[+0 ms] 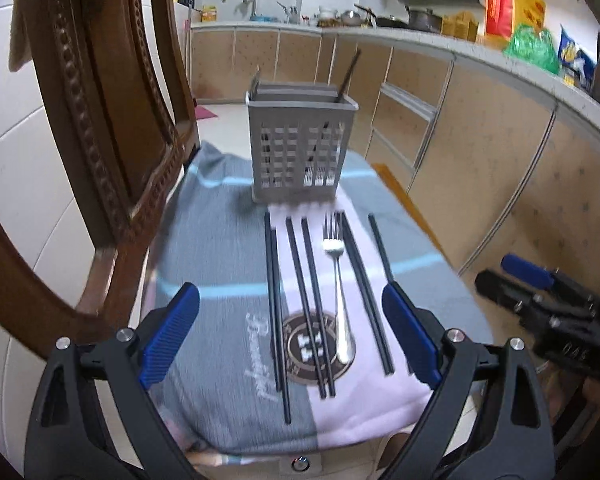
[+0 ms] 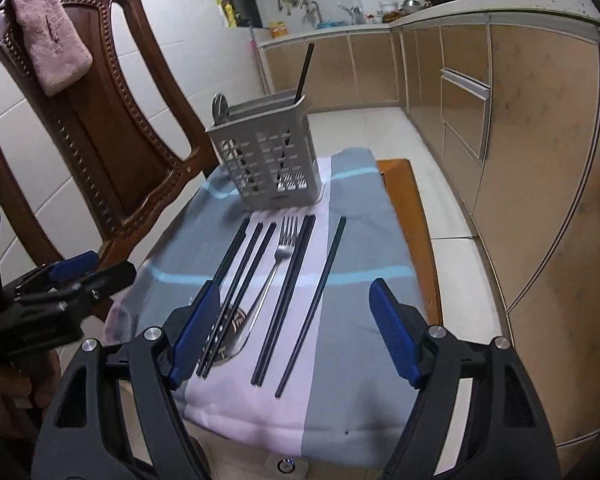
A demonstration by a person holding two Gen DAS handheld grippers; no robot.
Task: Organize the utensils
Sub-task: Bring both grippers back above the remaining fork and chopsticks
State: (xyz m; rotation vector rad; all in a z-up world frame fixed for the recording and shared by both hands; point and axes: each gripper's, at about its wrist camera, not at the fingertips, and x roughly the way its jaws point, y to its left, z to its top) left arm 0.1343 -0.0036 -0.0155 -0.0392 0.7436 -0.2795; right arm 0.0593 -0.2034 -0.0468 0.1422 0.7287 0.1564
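- a carved wooden chair (image 2: 112, 128) stands at the far left with a pink towel (image 2: 50, 34) draped over its back; it crowds that side, so approaches are better made from the open right.
- the left gripper (image 1: 290, 332) hangs above the near end of the cloth (image 1: 220, 240), jaws spread wide and empty, blue pads framing most of the row.
- the grey utensil caddy (image 1: 300, 144) sits upright at the far end of the cloth, one dark stick already leaning in its back corner.
- the black chopsticks (image 1: 308, 300) lie in a loose row pointing toward the caddy, the fork (image 1: 338, 280) among them with tines at the far end.
- a lone chopstick (image 2: 316, 304) lies apart at the right of the row; it looks the easiest next pick, with nothing touching it.
- the right gripper (image 2: 296, 328) hovers over the near ends, jaws standing wide with nothing between the pads.
- judgement: lower over one piece only, pinch it across its width near mid-length, lift before swinging to the caddy.
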